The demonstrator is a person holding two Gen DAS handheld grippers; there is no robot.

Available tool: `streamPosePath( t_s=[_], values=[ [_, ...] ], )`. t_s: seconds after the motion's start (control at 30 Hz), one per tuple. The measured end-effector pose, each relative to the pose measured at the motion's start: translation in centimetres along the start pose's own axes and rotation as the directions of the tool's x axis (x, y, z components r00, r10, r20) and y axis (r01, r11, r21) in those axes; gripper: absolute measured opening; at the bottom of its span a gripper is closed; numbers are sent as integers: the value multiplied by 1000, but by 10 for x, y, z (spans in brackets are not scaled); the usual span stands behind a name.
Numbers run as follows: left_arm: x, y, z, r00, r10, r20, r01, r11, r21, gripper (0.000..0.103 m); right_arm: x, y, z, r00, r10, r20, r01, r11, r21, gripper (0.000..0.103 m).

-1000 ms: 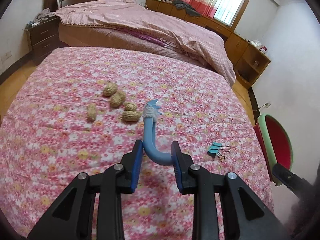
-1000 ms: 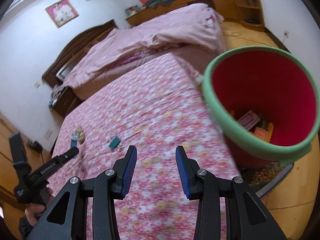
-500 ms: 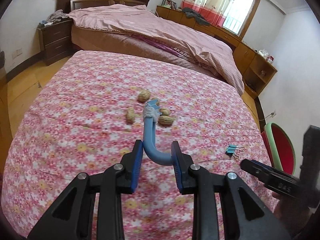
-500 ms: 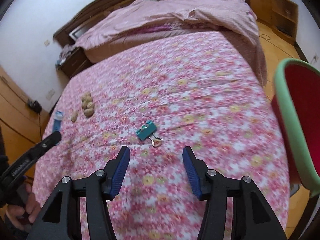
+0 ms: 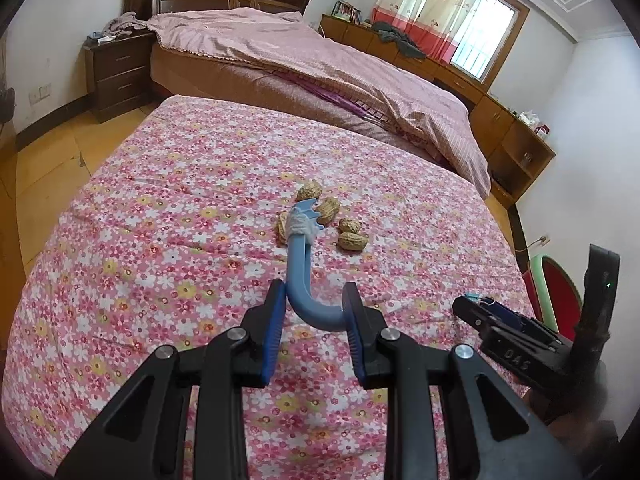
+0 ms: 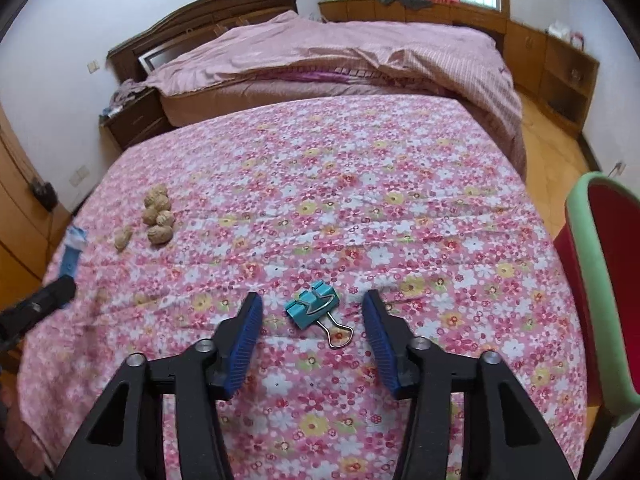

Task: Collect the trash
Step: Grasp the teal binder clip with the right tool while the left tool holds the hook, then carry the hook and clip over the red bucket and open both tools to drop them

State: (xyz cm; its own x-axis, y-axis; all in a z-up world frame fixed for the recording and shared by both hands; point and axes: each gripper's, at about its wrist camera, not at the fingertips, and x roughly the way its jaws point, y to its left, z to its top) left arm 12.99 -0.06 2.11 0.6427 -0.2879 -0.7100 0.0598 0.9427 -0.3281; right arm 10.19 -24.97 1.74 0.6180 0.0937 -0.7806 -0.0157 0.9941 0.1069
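Observation:
My left gripper (image 5: 314,312) is shut on a curved blue plastic tool (image 5: 299,256) whose taped head hangs over several peanuts (image 5: 352,240) on the floral table cover. In the right wrist view the peanuts (image 6: 158,216) lie far left, with the blue tool (image 6: 72,250) beside them. My right gripper (image 6: 312,332) is open, its fingers on either side of a teal binder clip (image 6: 314,310) lying on the cover. The red bin with a green rim (image 6: 596,280) stands off the table's right edge; it also shows in the left wrist view (image 5: 556,292).
The floral cover (image 6: 360,200) spans the whole table. A bed with a pink quilt (image 5: 320,64) stands behind it. A dark nightstand (image 5: 116,72) is at back left, wooden cabinets (image 5: 512,140) along the right wall.
My right gripper has swung from the red bin to the binder clip and opened wider around it. My left gripper has drawn back a little with the blue tool, raising its view.

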Motion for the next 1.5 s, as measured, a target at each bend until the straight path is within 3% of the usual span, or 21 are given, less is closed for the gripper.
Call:
streamPosePath(
  t_s=[0.07,0.57,1.07,1.5],
  values=[
    [-3,1,-3,1000,-8,0,8,1000,-5,29,2,6,-1,1000,-27,14,28,999,-20,29],
    [-33,-23,-23,999,-42,-4,42,999,32,29,-37,-7,-28,996,92,-7,-91,991,103,29],
    [-52,-82,-33,994,-111,-3,110,983,148,29,-129,-48,-51,990,15,138,-36,988,153,29],
    [-38,-165,-35,976,-201,-88,217,942,254,29,-181,-113,-57,967,-53,249,-8,971,239,29]
  ],
)
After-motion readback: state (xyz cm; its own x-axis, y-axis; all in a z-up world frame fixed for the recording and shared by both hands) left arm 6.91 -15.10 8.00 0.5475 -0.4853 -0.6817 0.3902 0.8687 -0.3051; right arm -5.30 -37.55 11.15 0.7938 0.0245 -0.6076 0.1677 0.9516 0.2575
